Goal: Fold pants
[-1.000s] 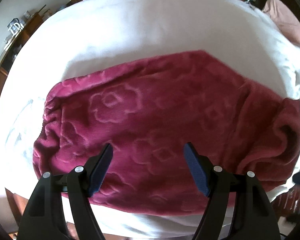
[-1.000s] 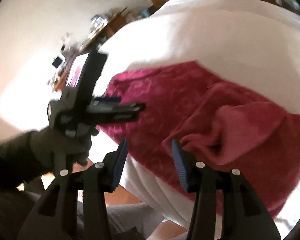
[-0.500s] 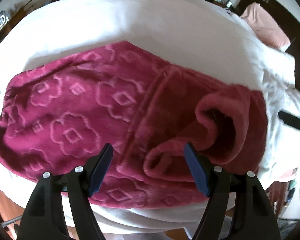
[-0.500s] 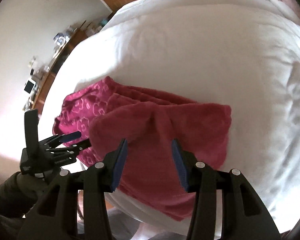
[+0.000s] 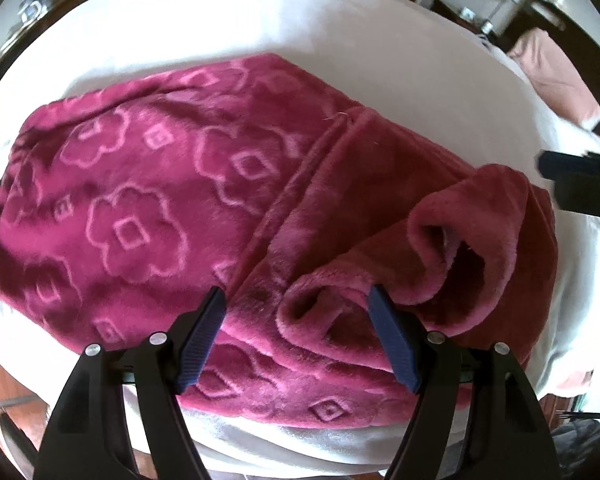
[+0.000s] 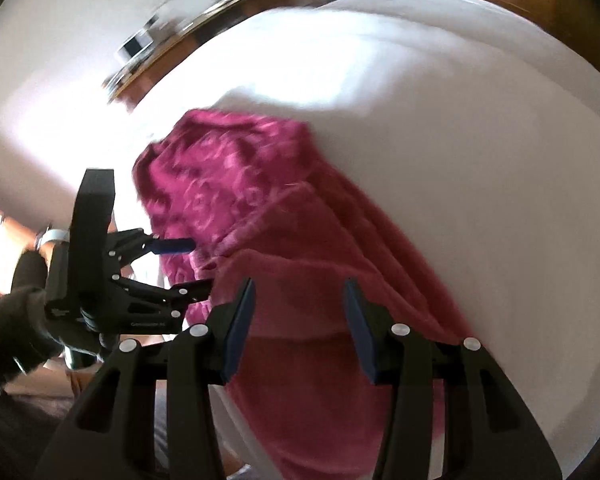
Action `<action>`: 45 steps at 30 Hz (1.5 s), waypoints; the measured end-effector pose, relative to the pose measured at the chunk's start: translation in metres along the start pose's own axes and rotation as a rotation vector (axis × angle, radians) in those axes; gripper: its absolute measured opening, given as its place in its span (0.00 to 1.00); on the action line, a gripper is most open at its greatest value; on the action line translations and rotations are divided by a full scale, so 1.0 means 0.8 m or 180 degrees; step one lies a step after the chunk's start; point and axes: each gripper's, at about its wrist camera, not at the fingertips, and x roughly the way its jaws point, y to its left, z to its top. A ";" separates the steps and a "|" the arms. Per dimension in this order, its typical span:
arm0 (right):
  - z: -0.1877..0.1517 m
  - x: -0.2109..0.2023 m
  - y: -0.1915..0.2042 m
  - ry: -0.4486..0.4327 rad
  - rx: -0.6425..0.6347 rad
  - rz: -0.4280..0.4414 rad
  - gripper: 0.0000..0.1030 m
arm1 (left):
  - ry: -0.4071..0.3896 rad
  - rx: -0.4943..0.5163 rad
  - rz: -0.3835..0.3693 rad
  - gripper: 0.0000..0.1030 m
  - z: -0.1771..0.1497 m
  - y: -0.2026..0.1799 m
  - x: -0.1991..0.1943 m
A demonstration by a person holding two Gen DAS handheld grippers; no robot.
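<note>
The magenta fleece pants (image 5: 204, 216) lie folded on the white bed (image 5: 340, 32), a loose rolled cuff at their right end. The left gripper (image 5: 296, 334) hovers over them, fingers wide apart, gripping nothing. The right gripper (image 6: 298, 322) hangs half-open above the cuff, empty.
</note>
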 end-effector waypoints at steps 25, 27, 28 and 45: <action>0.085 0.091 -0.017 0.0534 -0.0341 0.0190 0.02 | -0.0006 -0.0220 -0.0145 0.71 -0.028 0.036 -0.023; 0.087 0.092 -0.020 0.0525 -0.0320 0.0161 0.02 | 0.0030 -0.0219 -0.0149 0.71 -0.027 0.032 -0.017; 0.089 0.092 -0.022 0.0522 -0.0297 0.0166 0.02 | 0.0050 -0.0244 -0.0157 0.71 -0.026 0.032 -0.014; 0.071 0.124 -0.023 0.0693 -0.0206 0.0182 0.13 | 0.0159 -0.0714 -0.0500 0.19 -0.023 0.049 -0.036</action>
